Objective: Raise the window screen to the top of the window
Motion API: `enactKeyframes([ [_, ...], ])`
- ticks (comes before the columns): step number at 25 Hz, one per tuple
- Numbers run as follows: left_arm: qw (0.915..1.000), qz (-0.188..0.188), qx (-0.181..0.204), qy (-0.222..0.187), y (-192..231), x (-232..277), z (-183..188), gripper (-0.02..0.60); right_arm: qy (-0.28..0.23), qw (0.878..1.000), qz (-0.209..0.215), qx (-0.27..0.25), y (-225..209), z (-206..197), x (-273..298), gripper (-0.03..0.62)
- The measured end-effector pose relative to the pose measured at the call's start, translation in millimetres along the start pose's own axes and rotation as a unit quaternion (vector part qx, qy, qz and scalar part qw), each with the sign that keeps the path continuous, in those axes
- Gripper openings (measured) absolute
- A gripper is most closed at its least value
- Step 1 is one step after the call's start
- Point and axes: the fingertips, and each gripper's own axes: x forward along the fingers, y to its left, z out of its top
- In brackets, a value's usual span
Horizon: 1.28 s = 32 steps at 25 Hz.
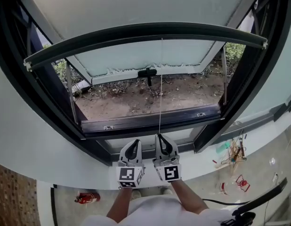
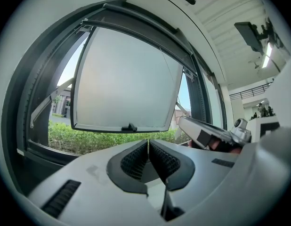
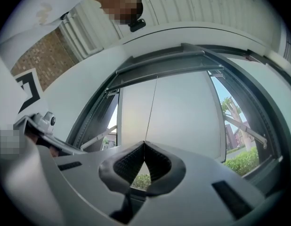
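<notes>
The window screen's dark bottom bar [image 1: 145, 34] spans the window frame near the top of the head view. A thin pull cord [image 1: 160, 88] hangs from its middle straight down to my right gripper [image 1: 160, 135], which is shut on the cord's lower end. In the right gripper view the cord [image 3: 151, 107] rises from the closed jaw tips of that gripper [image 3: 144, 143] to the bar [image 3: 159, 73]. My left gripper [image 1: 134, 142] is beside it on the left, shut with nothing between its pads [image 2: 148, 141].
Beyond the bar, the window sash [image 1: 136, 8] is swung outward, with a black handle [image 1: 147, 72] at its lower edge. Bare soil and grass lie outside. The dark sill [image 1: 150, 121] is just ahead of the grippers. Small clutter [image 1: 232, 154] and a red object [image 1: 86, 197] lie on the floor.
</notes>
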Motion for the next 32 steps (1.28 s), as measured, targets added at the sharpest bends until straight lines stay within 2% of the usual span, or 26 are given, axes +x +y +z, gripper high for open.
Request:
enactKeyframes([
  [4, 0.9999, 0.000, -0.012, 0.004, 0, -2, -4, 0.011, 0.010, 1.000, 0.018, 0.014, -1, 8, 1, 0.002],
  [9, 0.9997, 0.003, -0.023, 0.005, 1, -8, -6, 0.012, -0.017, 1.000, 0.021, 0.005, 1, 33, 9, 0.002],
  [15, 0.9997, 0.003, -0.022, 0.004, 0, -12, -5, 0.011, -0.034, 0.999, 0.023, 0.021, 1, 51, 17, 0.002],
  [32, 0.9996, 0.021, -0.019, 0.009, 8, -32, -4, 0.011, -0.147, 0.988, 0.050, 0.019, -9, 155, 78, 0.002],
])
